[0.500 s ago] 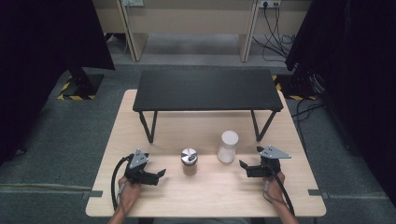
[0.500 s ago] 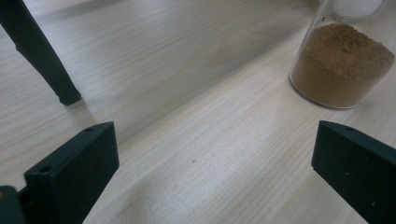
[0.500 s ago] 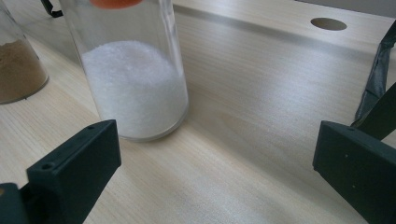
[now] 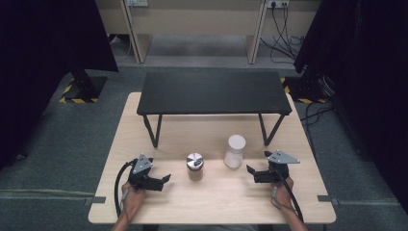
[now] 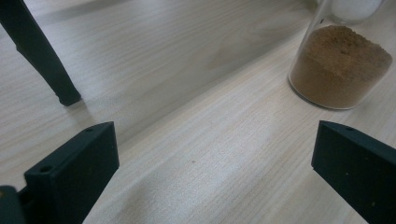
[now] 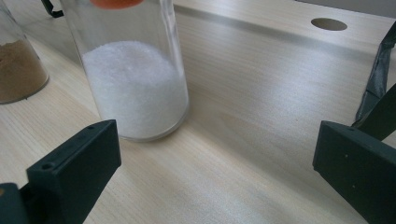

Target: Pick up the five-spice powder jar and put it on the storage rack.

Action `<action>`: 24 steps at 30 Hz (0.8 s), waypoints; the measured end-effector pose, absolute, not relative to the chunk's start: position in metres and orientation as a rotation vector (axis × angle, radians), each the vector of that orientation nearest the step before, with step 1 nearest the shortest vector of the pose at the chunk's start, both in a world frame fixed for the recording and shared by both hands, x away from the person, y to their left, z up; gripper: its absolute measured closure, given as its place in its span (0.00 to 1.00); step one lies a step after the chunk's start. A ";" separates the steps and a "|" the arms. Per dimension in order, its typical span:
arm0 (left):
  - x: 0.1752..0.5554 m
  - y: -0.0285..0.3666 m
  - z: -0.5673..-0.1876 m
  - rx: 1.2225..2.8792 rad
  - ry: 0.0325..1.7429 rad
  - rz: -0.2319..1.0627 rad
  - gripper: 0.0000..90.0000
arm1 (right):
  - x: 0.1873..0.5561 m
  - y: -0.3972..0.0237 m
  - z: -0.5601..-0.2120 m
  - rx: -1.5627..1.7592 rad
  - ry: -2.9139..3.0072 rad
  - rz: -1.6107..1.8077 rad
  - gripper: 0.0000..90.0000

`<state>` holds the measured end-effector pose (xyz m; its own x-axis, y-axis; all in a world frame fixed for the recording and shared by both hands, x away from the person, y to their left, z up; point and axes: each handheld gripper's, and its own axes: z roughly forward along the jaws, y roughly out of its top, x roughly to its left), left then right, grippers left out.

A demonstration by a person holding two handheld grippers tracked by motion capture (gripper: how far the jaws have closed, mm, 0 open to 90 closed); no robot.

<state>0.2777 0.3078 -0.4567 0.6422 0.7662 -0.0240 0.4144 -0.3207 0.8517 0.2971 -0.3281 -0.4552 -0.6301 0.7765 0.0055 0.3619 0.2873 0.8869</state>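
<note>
Resting low over the wooden table (image 4: 144,211), the left gripper (image 4: 162,180) has its jaws spread wide with nothing between them, and it points toward the brown jar (image 4: 195,166), which stands just beside it to the right. In the left gripper view the jar's brown powder sits beyond the right jaw, apart from it. The right gripper (image 4: 252,173) is likewise wide open and empty, aimed at the white jar (image 4: 235,151), near but not touching. Both jars stand upright in front of the black bench (image 4: 214,92).
</note>
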 end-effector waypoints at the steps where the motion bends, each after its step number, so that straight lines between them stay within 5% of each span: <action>1: 0.278 0.308 -0.457 1.952 0.927 0.487 0.00 | 0.297 -0.328 -0.455 1.020 2.133 1.297 0.01; 24: 0.278 0.309 -0.457 1.947 0.929 0.484 0.00 | 0.297 -0.328 -0.455 1.010 2.138 1.293 0.01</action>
